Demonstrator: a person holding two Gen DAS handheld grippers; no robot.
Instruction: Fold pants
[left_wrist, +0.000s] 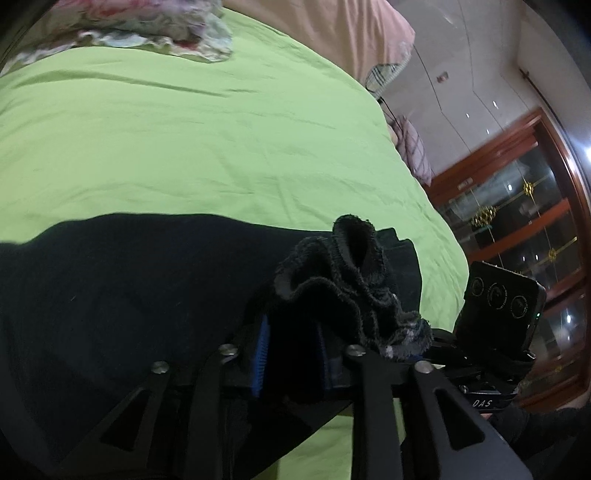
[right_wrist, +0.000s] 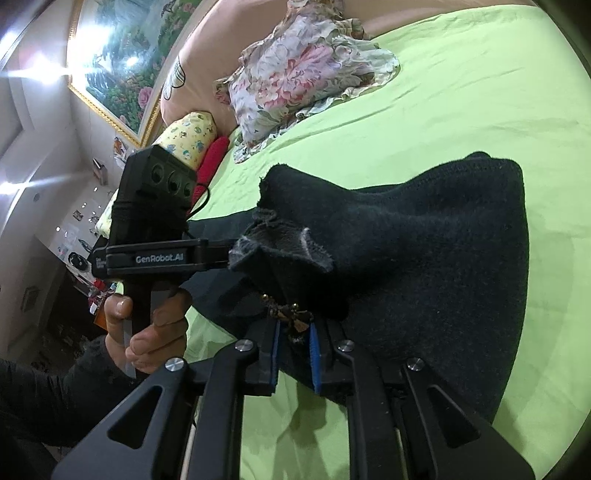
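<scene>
While the black pants lie spread on the green bed, the left tool has its pads slightly apart with a bunched hem between them. The right tool is clamped on another bunched edge of the pants. A floral pillow lies well beyond.

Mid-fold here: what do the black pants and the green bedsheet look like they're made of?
Black pants: probably fleece or brushed knit; matte, fuzzy nap, thick soft folds, frayed-looking edge near the right gripper. Green bedsheet: likely thin woven cotton or a blend; smooth, flat, with fine creases.
</scene>
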